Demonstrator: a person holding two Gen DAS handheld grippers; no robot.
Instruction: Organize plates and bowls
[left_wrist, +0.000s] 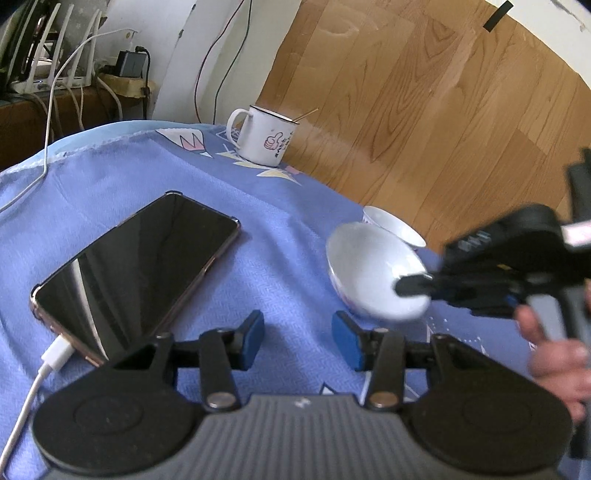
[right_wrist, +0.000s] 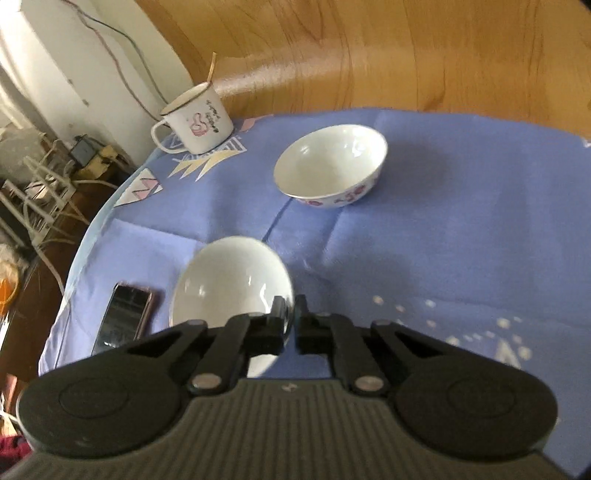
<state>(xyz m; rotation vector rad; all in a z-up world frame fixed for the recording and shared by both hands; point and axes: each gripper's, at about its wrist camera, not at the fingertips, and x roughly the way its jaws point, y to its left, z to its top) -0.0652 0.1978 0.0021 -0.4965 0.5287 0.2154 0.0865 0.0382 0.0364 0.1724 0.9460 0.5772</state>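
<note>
right gripper (right_wrist: 290, 314) clenched on near rim of tilted white bowl (right_wrist: 232, 284), lifted over blue tablecloth (right_wrist: 461, 229) beside phone (right_wrist: 125, 317).
thin one-edge pinch, bowl could slip or swing. mouth tips toward camera; round, no long axis. second bowl (right_wrist: 330, 166) upright beyond. left gripper (left_wrist: 298, 339) released, empty.

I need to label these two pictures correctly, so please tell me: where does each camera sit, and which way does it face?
Left wrist view: sits on the left hand-held gripper, jaws open and empty, facing down across the blue tablecloth; a person's hand shows.
Right wrist view: sits on the right hand-held gripper, shut on the rim of the tilted white ceramic bowl, facing the second white bowl.
Shared: both bowls, black phone, white enamel mug.
</note>
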